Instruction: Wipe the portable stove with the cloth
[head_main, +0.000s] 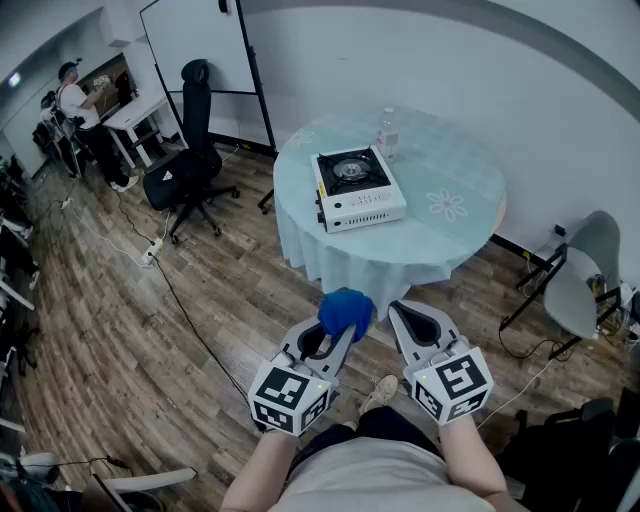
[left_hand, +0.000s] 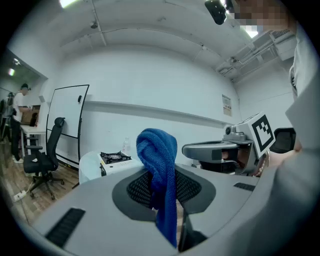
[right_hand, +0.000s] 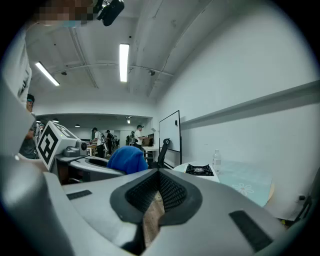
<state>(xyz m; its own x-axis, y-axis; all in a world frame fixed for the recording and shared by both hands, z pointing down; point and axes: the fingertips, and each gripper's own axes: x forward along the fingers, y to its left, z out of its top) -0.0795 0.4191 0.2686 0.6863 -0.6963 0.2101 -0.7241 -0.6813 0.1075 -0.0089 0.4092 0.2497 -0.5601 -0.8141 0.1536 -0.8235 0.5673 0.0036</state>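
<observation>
This is an office-like work room. Left of the round table (head_main: 480, 235) stands an office chair (head_main: 185, 165), with a whiteboard (head_main: 195, 45) and a desk (head_main: 135, 112) with a person (head_main: 80, 110) beyond it.

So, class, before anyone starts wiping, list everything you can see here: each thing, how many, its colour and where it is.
portable stove: one, white with a black burner, on the table
cloth: one, blue, held in the left hand-held gripper
table: one, round, pale blue flowered cover, ahead of the person
bottle: one, clear, on the table behind the stove
office chair: one, black, left of the table
whiteboard: one, white, by the far wall
grey chair: one, right of the table
bystander: one, at a desk far left
left hand-held gripper: grey, shut on the cloth
right hand-held gripper: grey, shut, empty
</observation>
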